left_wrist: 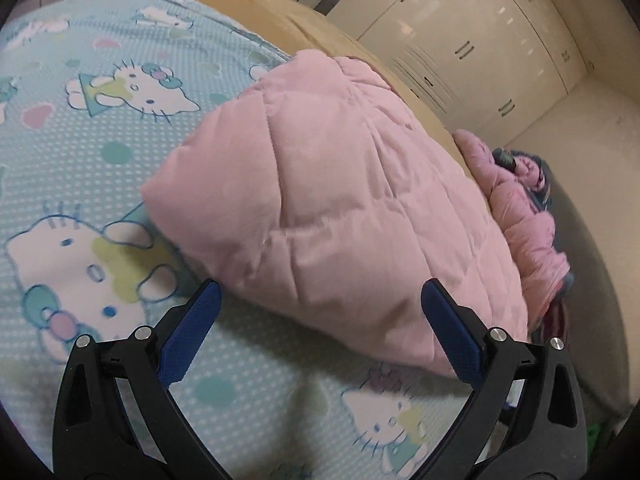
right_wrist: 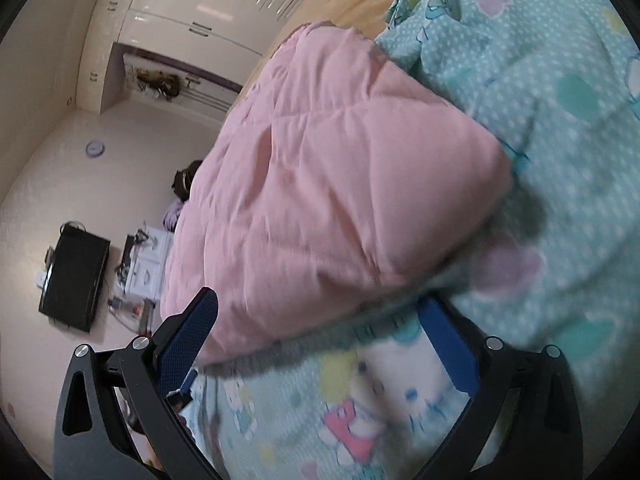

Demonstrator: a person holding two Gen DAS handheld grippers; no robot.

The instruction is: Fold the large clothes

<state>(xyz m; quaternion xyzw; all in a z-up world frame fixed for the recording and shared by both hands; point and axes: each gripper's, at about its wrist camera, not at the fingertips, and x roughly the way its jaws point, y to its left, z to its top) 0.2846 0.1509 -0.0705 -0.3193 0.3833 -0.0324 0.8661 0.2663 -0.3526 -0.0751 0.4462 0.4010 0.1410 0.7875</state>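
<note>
A bed fills both views, spread with a pale blue sheet (left_wrist: 80, 168) dotted white and printed with cartoon cats, and cream wardrobes (left_wrist: 472, 40) stand along the wall beyond it. The left gripper (left_wrist: 320, 300) hangs over the sheet with its blue-padded fingers (left_wrist: 192, 332) spread wide and nothing between them; just past their tips lies the jacket (left_wrist: 332, 204), a pink quilted garment folded into a thick bundle resting on the sheet. The near edge of the jacket sits just ahead of this gripper, whether touching the right-hand pad cannot be told. Beyond the jacket a strip of tan bedding (left_wrist: 288, 20) runs along the bed's far side, and beside the jacket, at the bed's edge, more pink quilted fabric (left_wrist: 524, 216) spills downward over something dark. The right gripper (right_wrist: 318, 312) is also wide apart and empty, its fingers (right_wrist: 188, 344) hovering near the jacket (right_wrist: 320, 184), with one pad close against the bundle's lower edge; this view is blurred, so contact is unclear. From this side the jacket lies between the sheet (right_wrist: 560, 120) and the bed's edge, and past that edge a black box (right_wrist: 74, 276) and small clutter sit against the pale room surface.
</note>
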